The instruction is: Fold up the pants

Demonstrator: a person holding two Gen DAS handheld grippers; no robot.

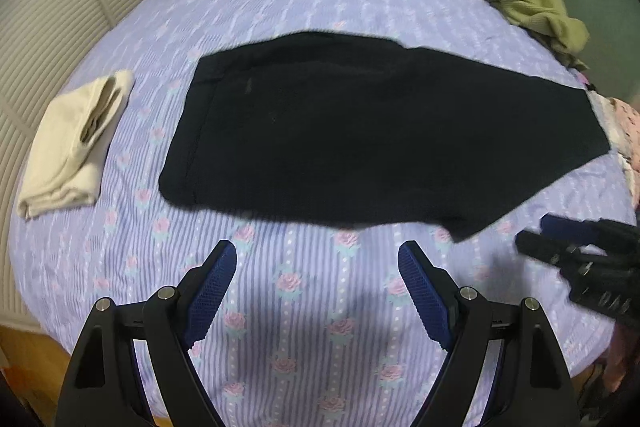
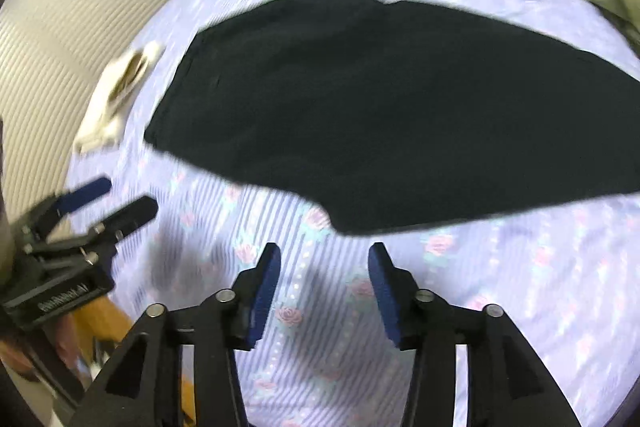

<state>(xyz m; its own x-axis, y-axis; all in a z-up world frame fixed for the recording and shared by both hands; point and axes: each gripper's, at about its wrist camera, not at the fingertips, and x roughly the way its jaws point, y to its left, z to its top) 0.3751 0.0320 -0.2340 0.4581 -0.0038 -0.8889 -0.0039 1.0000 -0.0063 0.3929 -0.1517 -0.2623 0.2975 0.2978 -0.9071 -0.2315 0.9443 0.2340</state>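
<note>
The black fabric pants [image 1: 360, 131] lie flat on the lilac rose-striped bedsheet [image 1: 312, 307], long axis running left to right, waistband end towards the folded cream cloth [image 1: 76, 147] and the leg end tapering rightwards. Both grippers hover just short of the near edge, empty. The left gripper [image 1: 316, 259] is spread wide and the right gripper [image 2: 324, 255] parted, and I judge the right closer to the near leg corner.
</note>
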